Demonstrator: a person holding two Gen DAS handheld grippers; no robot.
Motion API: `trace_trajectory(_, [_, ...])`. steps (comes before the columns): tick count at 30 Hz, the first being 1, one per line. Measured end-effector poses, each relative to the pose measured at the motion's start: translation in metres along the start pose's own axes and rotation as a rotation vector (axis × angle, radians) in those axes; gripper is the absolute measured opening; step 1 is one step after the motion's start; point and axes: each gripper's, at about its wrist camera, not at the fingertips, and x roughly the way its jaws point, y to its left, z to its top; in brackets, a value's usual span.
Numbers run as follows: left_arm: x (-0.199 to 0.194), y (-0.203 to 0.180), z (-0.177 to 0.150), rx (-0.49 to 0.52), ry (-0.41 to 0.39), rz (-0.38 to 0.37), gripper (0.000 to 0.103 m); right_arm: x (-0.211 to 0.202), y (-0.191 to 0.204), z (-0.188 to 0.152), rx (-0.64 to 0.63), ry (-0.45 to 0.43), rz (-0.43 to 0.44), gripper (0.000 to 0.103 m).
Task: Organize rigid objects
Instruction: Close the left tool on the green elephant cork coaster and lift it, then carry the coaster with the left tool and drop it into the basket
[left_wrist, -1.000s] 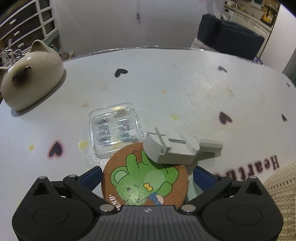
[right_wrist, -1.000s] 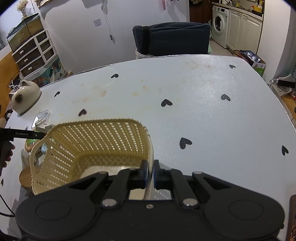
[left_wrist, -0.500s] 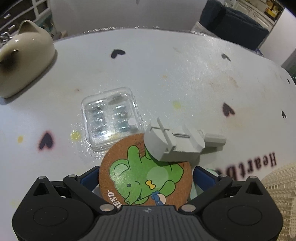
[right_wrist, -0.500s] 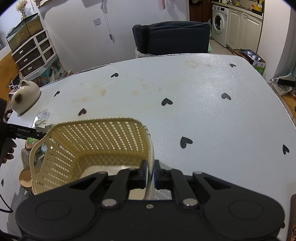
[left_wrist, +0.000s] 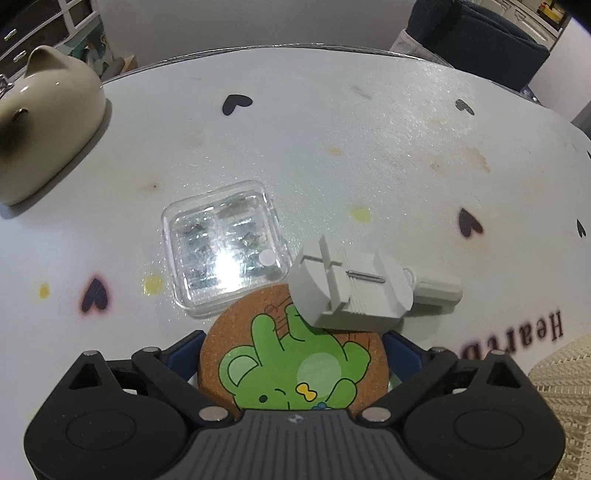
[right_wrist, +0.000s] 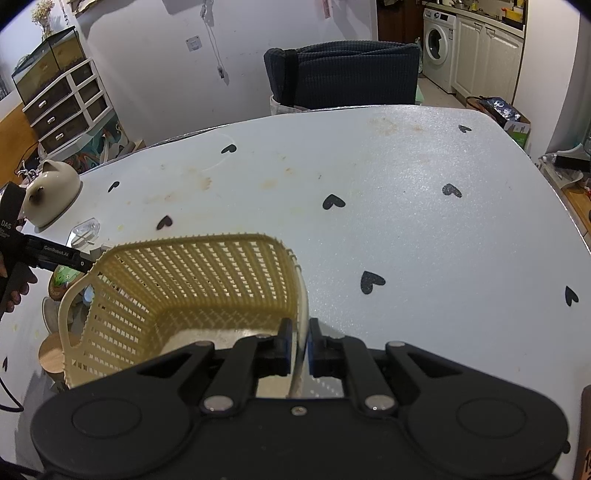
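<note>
Since a second ago the left gripper (left_wrist: 293, 345) has eased closer over the cork coaster (left_wrist: 291, 363), which now lies between its widely spread fingers (left_wrist: 184, 350). The right gripper (right_wrist: 298, 341) has not moved, fingers pinching the rim of the one yellow basket (right_wrist: 177, 288) on the bench (right_wrist: 406, 221). One grey tool (left_wrist: 354, 291) overlaps the coaster, one clear box (left_wrist: 223, 253) just beside.

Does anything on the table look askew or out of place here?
Yes. The grey tool lies tilted, one end propped on the cork coaster and the other on the table. The coaster also touches the clear box.
</note>
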Motion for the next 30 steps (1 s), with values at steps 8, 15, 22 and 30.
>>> trace_trajectory(8, [-0.029,-0.005,-0.018,-0.005,-0.055,0.002,0.098,0.000,-0.001,-0.001,0.000,0.000,0.005,0.008])
trace_trajectory(15, [-0.069,-0.010,-0.042,-0.028,-0.118,-0.017,0.098,-0.001,-0.002,-0.003,0.001,-0.001,0.017,0.007])
trace_trajectory(22, [-0.109,-0.030,-0.065,-0.032,-0.193,-0.061,0.098,-0.001,-0.005,-0.002,0.002,-0.004,0.035,0.007])
trace_trajectory(30, [-0.145,-0.086,-0.084,0.033,-0.254,-0.184,0.098,-0.007,-0.002,0.000,-0.028,-0.016,0.046,0.008])
